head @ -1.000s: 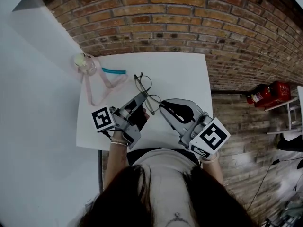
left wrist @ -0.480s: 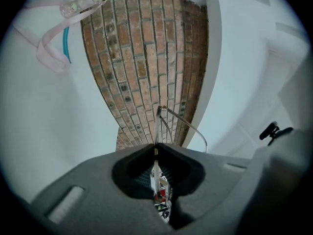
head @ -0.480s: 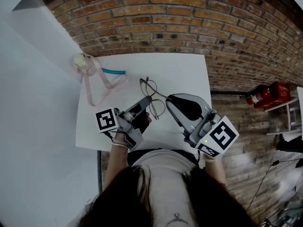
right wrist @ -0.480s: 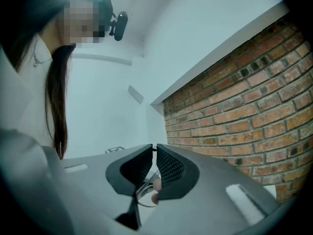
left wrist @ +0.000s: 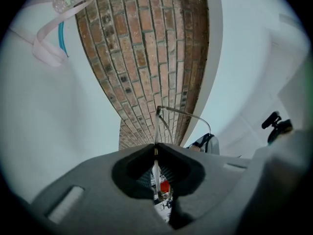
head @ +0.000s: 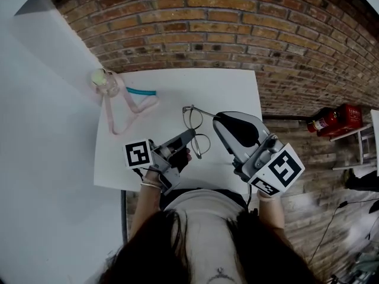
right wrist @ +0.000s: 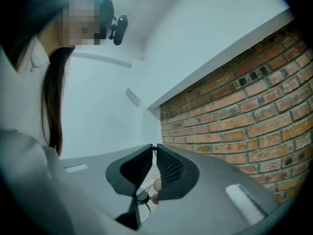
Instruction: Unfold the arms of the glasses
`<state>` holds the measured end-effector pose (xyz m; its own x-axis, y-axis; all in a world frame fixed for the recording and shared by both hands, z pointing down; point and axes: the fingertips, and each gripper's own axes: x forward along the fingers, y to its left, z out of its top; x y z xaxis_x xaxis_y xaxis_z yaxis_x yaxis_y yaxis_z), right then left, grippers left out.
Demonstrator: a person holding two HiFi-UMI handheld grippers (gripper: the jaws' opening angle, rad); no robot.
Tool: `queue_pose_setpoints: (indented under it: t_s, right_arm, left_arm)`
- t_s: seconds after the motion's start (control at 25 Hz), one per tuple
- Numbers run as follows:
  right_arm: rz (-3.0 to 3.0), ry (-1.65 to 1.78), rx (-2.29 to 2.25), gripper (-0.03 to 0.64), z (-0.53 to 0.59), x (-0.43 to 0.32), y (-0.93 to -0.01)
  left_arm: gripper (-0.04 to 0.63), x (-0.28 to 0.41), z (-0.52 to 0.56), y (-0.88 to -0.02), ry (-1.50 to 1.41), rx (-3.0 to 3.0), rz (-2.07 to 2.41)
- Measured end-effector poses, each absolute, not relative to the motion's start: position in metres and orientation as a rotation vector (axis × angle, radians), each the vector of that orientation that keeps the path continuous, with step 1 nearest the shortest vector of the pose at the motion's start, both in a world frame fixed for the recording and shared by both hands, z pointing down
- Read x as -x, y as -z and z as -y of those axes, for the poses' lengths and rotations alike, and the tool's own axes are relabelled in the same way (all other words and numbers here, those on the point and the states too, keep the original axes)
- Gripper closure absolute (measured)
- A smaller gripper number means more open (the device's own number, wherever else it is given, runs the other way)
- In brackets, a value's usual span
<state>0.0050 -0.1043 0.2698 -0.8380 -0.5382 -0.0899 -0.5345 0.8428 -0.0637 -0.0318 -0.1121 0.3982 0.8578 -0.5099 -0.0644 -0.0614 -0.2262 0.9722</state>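
Note:
Thin wire-rimmed glasses [head: 193, 118] hang just above the white table [head: 231, 87], between my two grippers. My left gripper [head: 190, 134] is shut on the frame near the lower lens. In the left gripper view a thin wire of the glasses [left wrist: 183, 113] runs up out of the closed left gripper [left wrist: 155, 148] and bends right. My right gripper [head: 216, 118] is shut on the tip of one arm, which stretches from the upper lens to its jaws. In the right gripper view the right gripper [right wrist: 154, 148] is closed at the tip, and the lenses [right wrist: 141, 198] show behind the jaws.
A pink strap [head: 127, 108] with a small clear bottle [head: 104, 80] and a teal piece [head: 142, 90] lies on the table's far left. A brick wall [head: 237, 28] stands behind the table. A red fire extinguisher [head: 331, 118] sits on the floor at the right.
Both grippers have shifted right with the glasses. The right gripper has drawn one arm out away from the lenses, and the frame has turned.

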Motion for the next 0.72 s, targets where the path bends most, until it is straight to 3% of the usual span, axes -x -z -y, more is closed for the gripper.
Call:
queue_pose_setpoints:
  t_s: [0.72]
  right_arm:
    - [-2.879, 0.027, 0.903, 0.581, 0.120, -0.015, -0.259]
  left_arm:
    - [0.571, 0.019, 0.103, -0.403, 0.384, -1.765, 0.387]
